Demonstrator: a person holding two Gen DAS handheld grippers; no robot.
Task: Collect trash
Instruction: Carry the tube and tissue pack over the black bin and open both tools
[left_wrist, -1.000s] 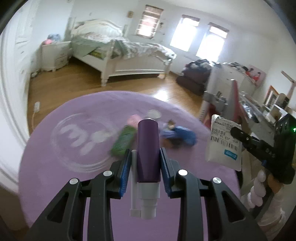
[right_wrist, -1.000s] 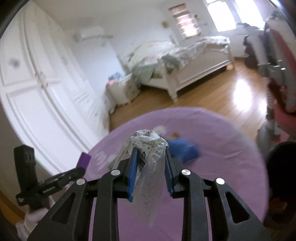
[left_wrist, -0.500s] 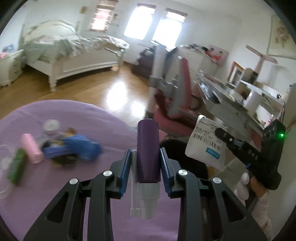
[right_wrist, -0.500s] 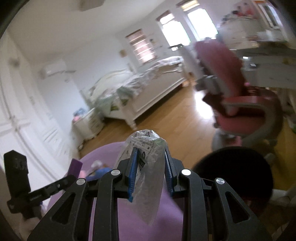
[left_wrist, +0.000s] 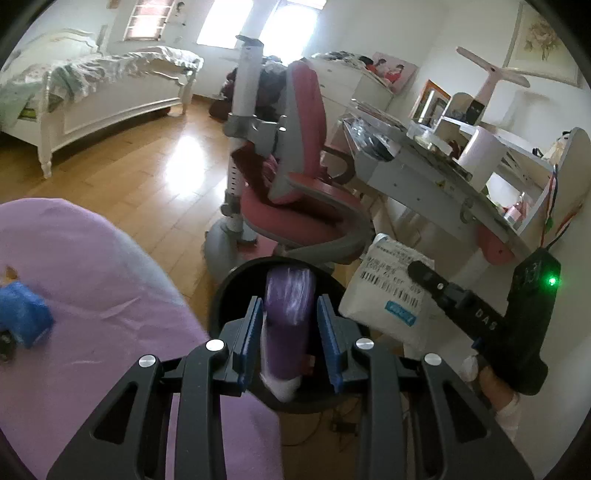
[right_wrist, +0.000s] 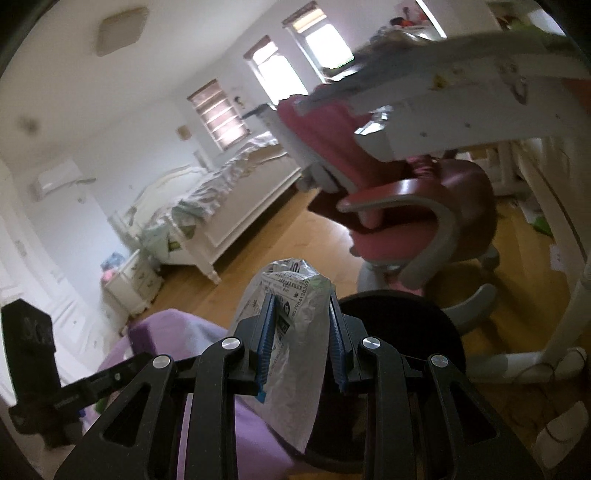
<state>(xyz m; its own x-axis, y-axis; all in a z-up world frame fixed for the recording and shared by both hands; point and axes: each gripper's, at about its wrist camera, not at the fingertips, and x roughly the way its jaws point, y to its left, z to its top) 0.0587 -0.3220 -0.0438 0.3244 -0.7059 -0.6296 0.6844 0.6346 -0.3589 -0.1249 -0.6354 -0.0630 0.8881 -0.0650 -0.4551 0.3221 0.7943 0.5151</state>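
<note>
My left gripper (left_wrist: 290, 325) is over the open mouth of a black round bin (left_wrist: 236, 284). Its jaws stand slightly apart around a purple pump bottle (left_wrist: 290, 317), which looks blurred between the pads. My right gripper (right_wrist: 301, 332) is shut on a white plastic wrapper (right_wrist: 295, 332) with printed labels. It holds it just above and left of the same bin (right_wrist: 417, 321). The right gripper and its wrapper (left_wrist: 391, 295) show at the right of the left wrist view.
A purple round rug (left_wrist: 92, 295) lies left of the bin, with a blue crumpled item (left_wrist: 22, 317) on it. A pink chair (left_wrist: 295, 177) and a grey desk (left_wrist: 424, 173) stand close behind the bin. A white bed (left_wrist: 92, 92) is far left.
Both grippers swung right from the rug to the black bin. The left jaws have widened and the purple bottle looks loose and blurred between them. The right still holds the wrapper.
</note>
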